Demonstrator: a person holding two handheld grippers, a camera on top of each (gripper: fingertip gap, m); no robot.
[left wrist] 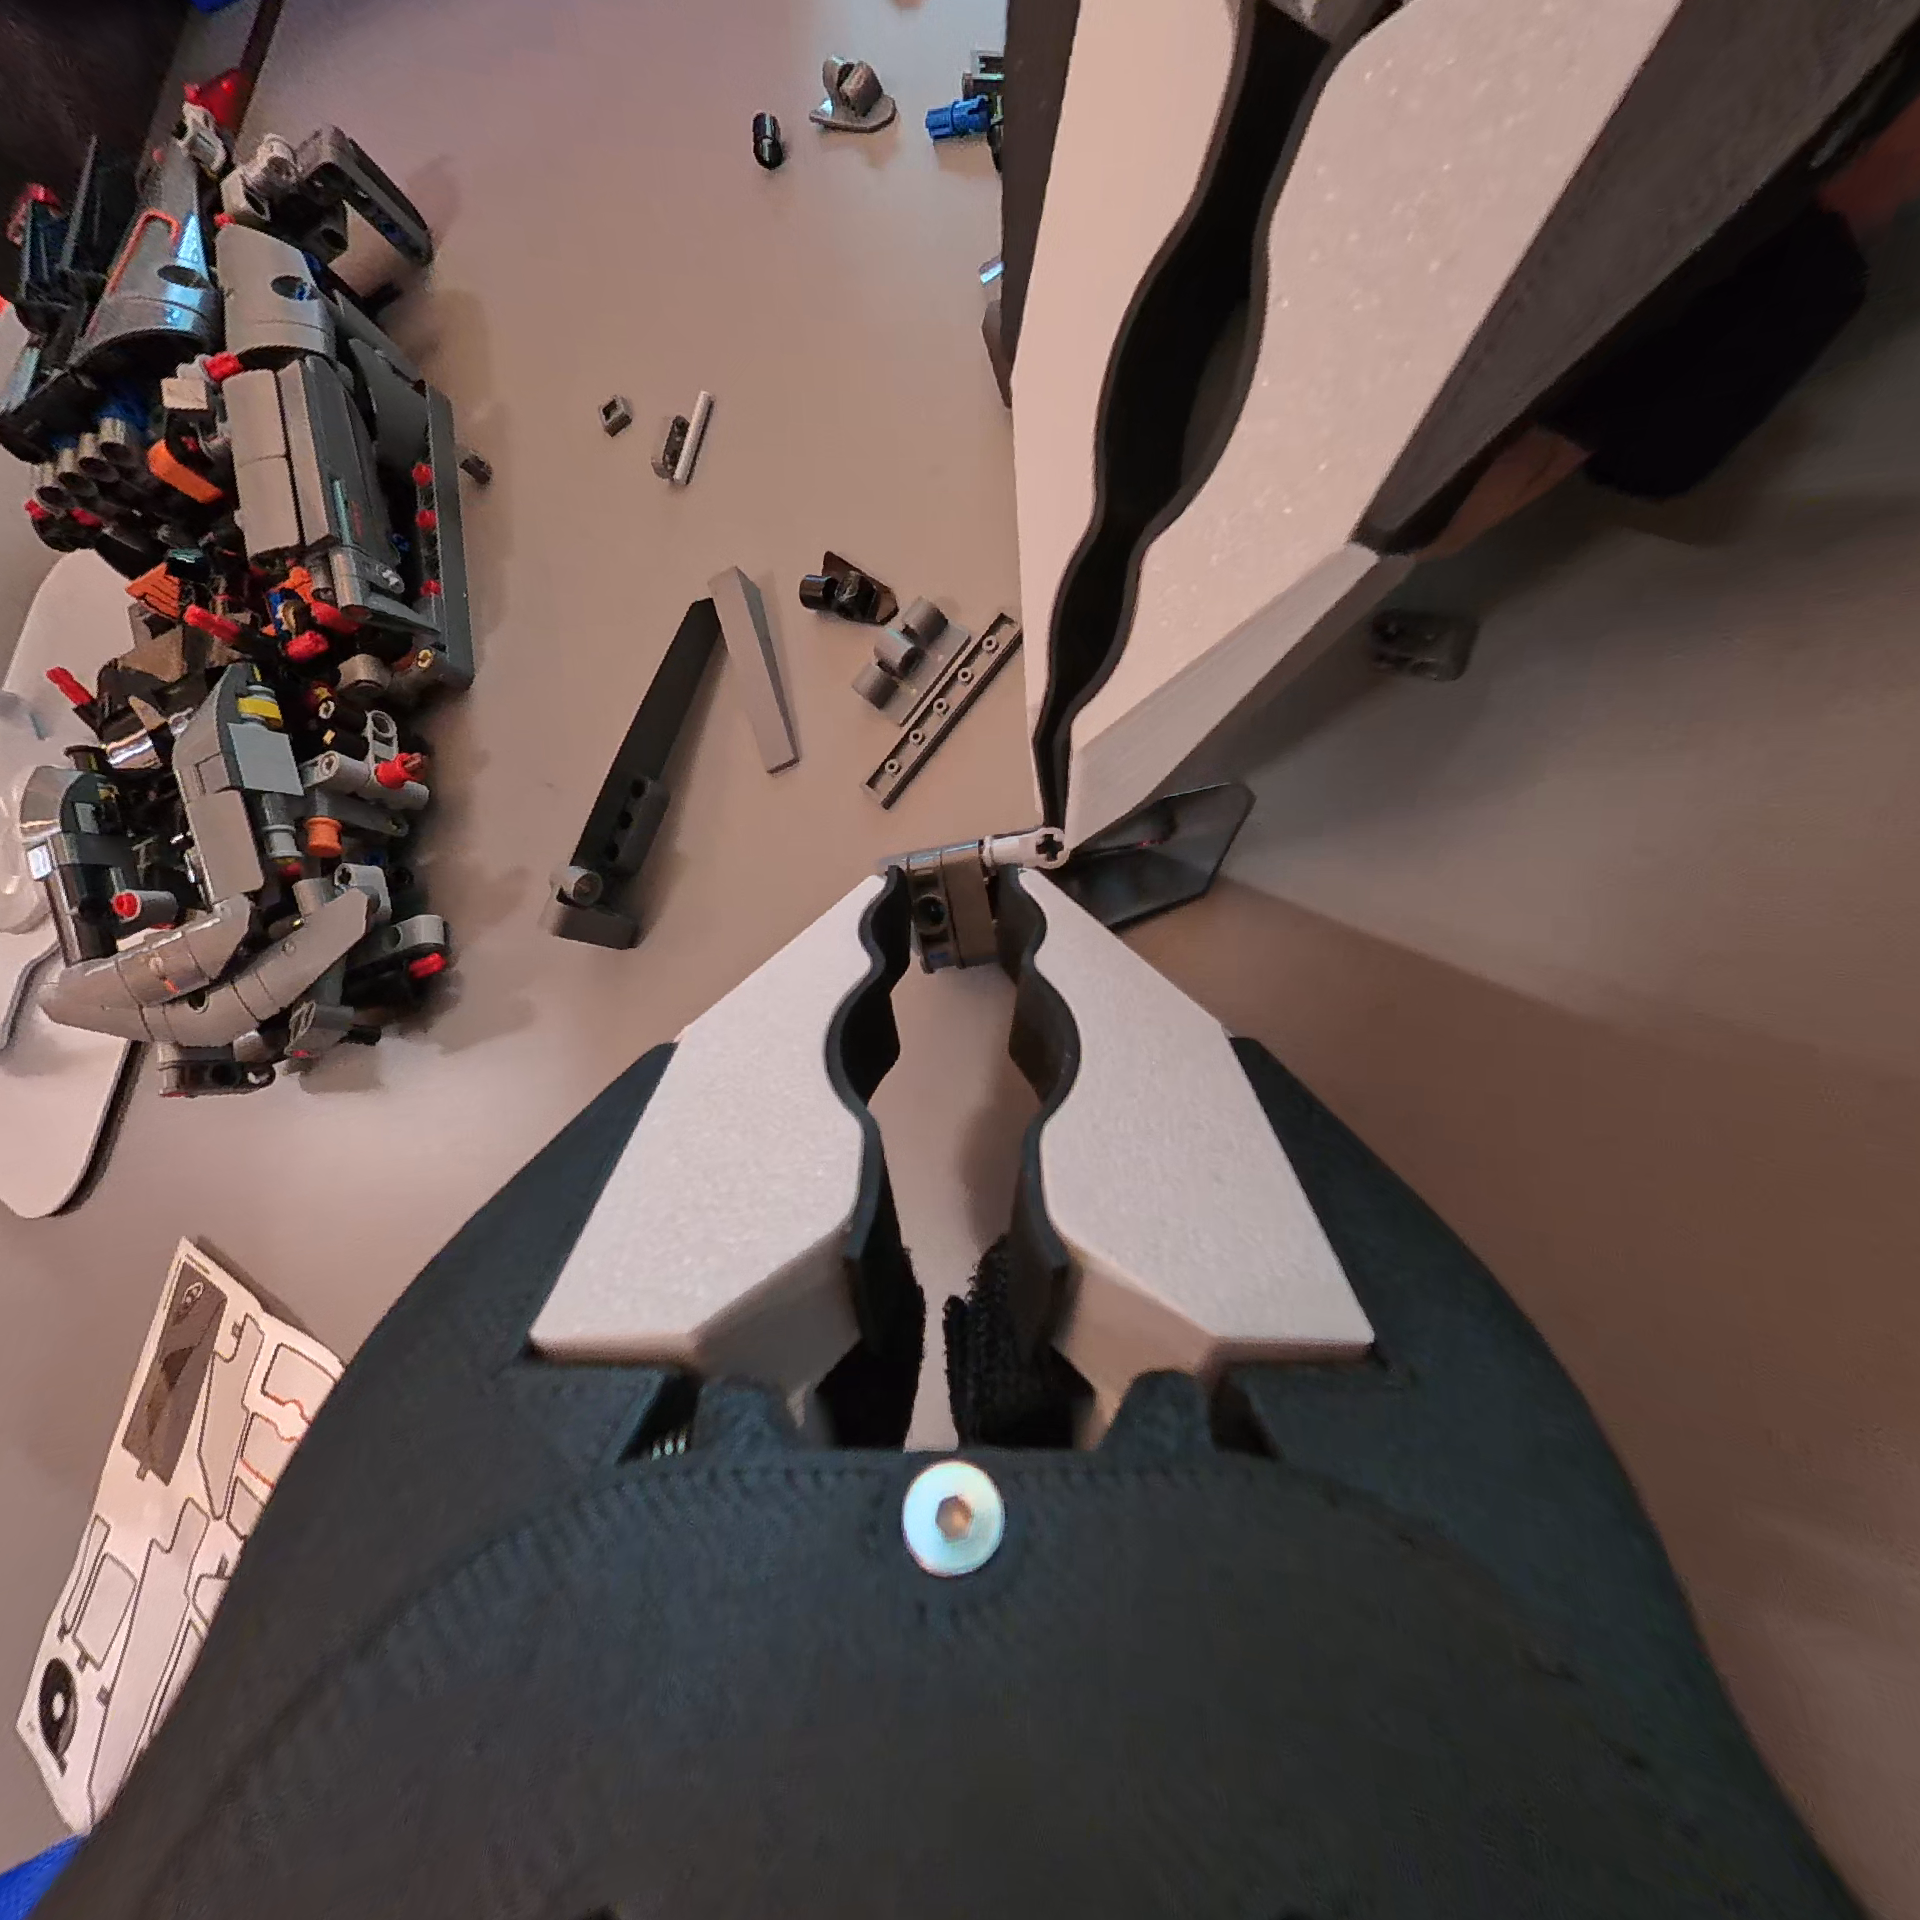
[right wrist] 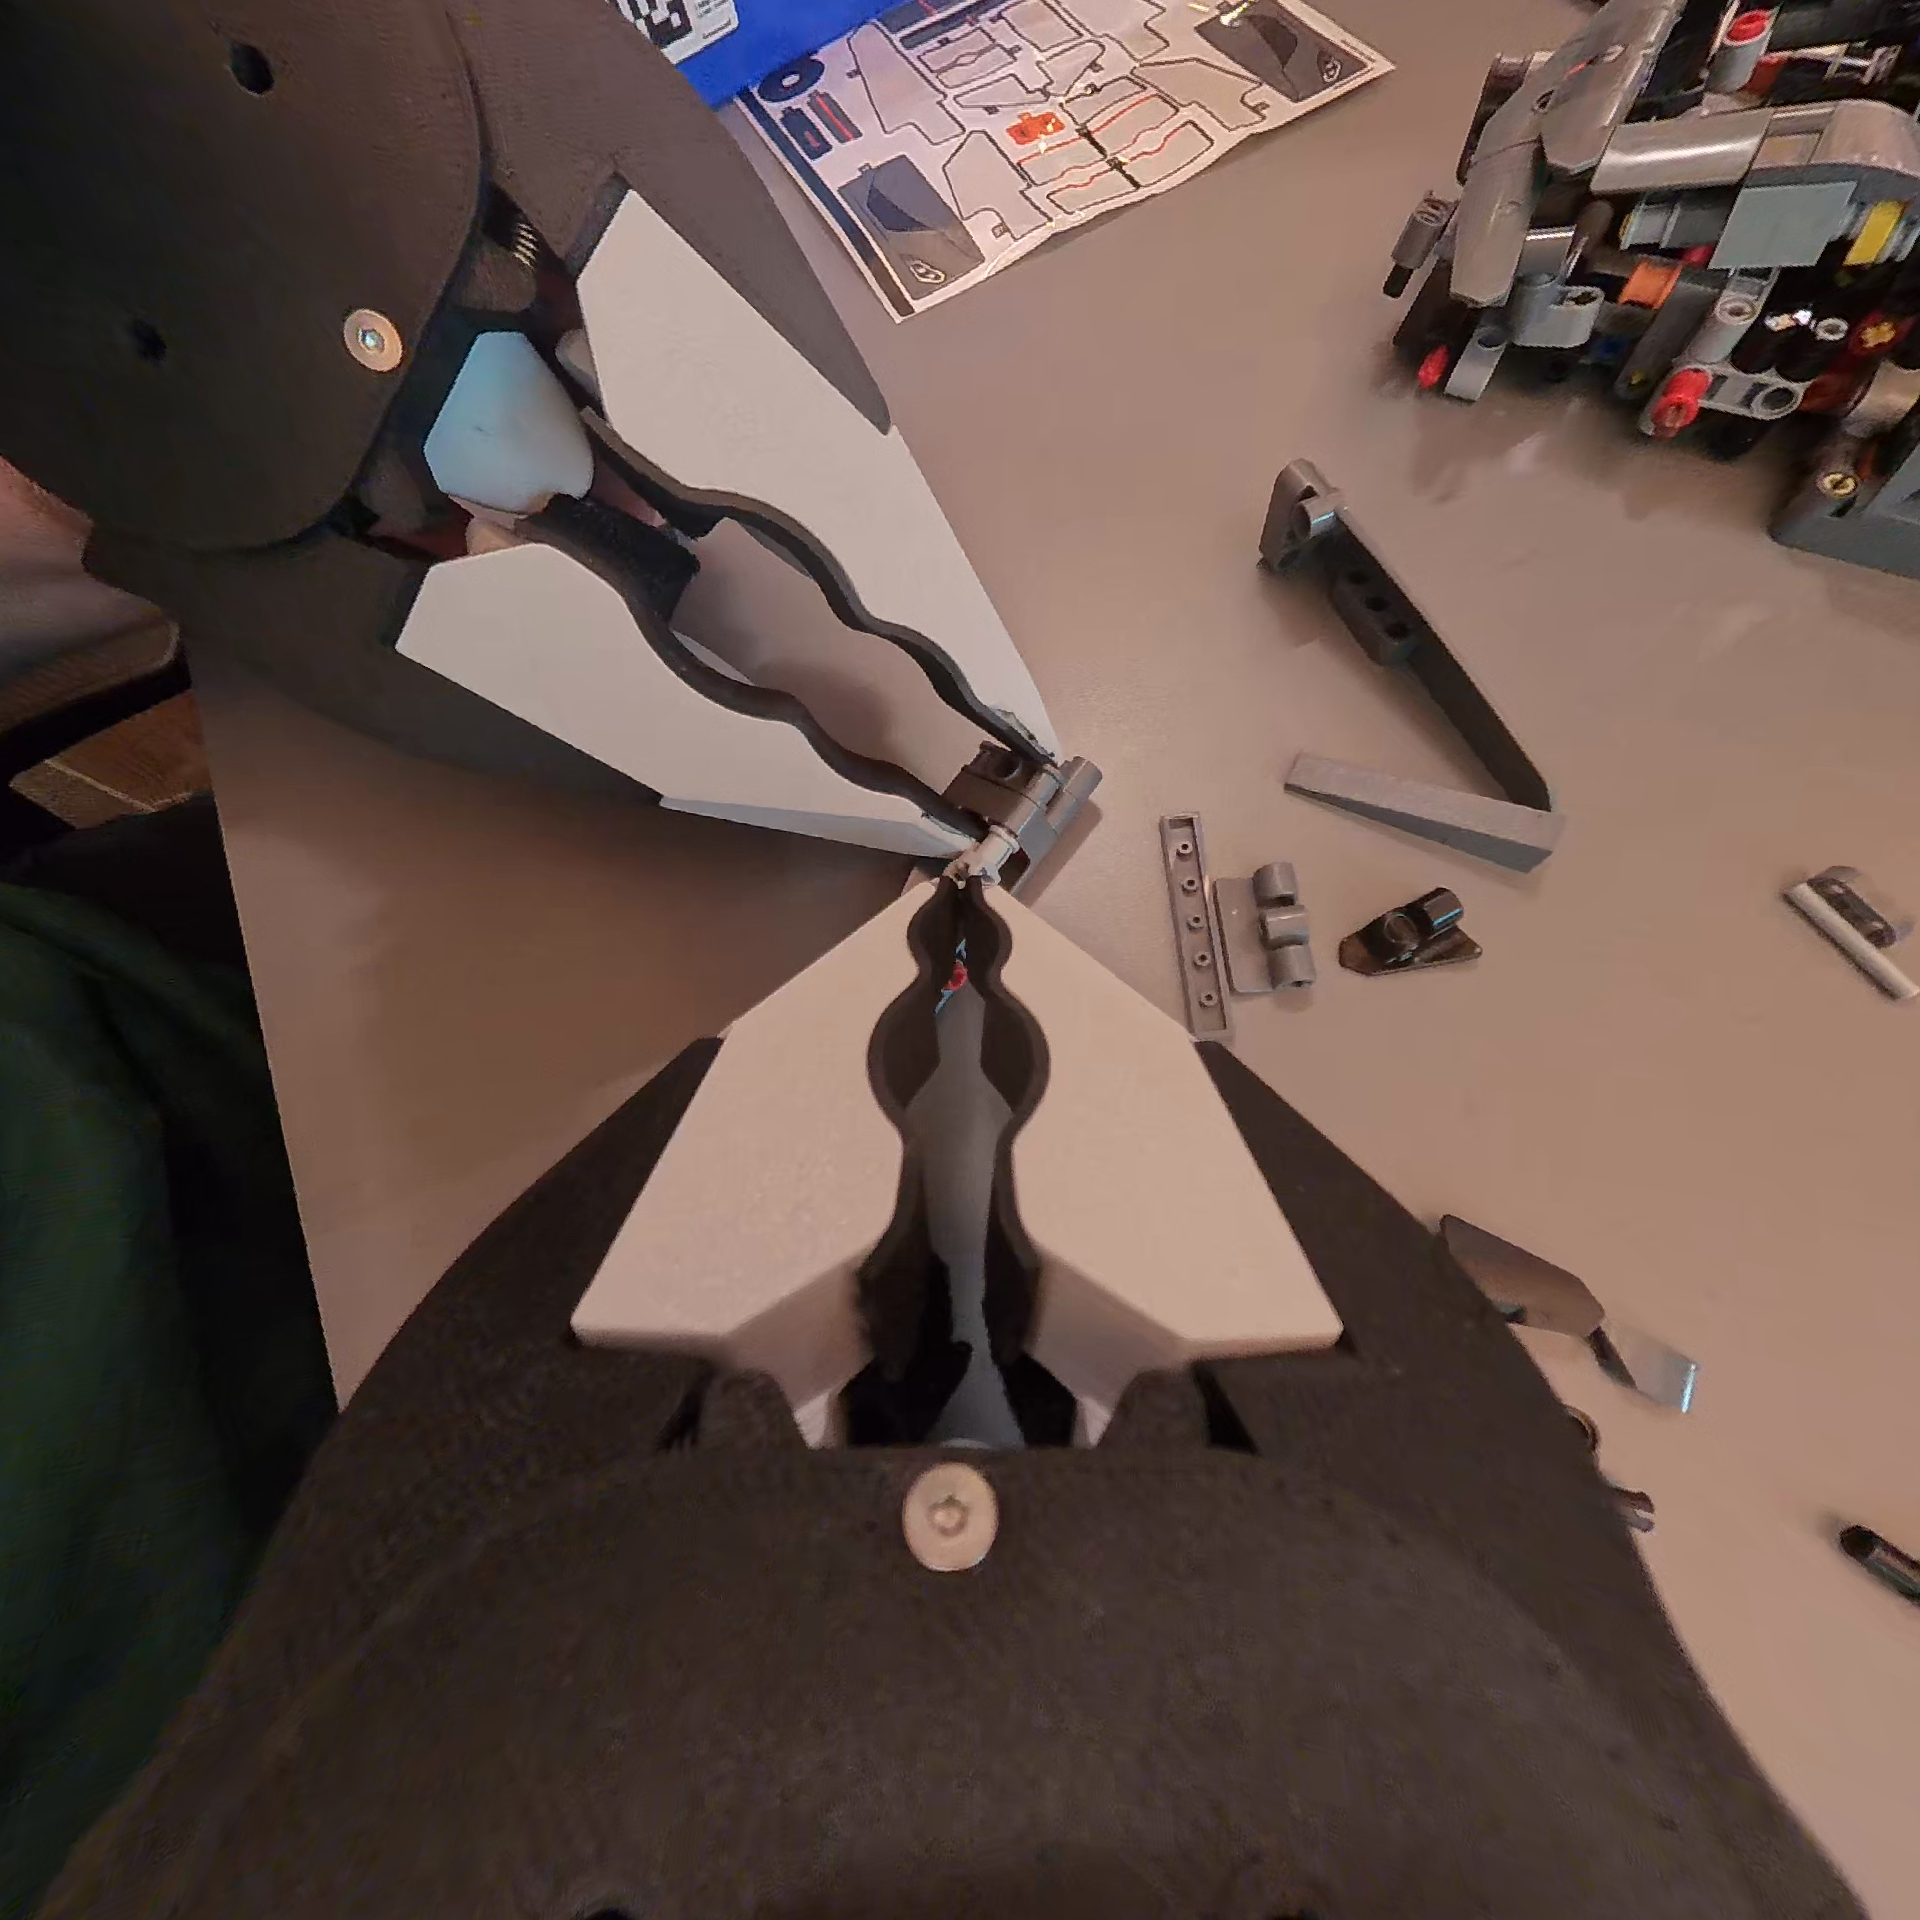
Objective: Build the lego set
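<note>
Two claws meet over the table [left wrist: 831, 312].
Left claw [left wrist: 951, 883] clamps a dark grey piece [left wrist: 951, 914]; right claw [right wrist: 961, 883] pinches its pale axle [left wrist: 1029, 847].

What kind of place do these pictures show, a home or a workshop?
I cannot tell which; probably a hobby or work table indoors. On the plain grey tabletop sit a half-built Lego model, loose pieces such as a long dark beam, and a printed sheet.

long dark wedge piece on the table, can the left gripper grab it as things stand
Probably not yet: the left gripper is shut on a small grey connector. The long dark wedge piece lies unobstructed on the table, so the path is free once it lets go.
</note>
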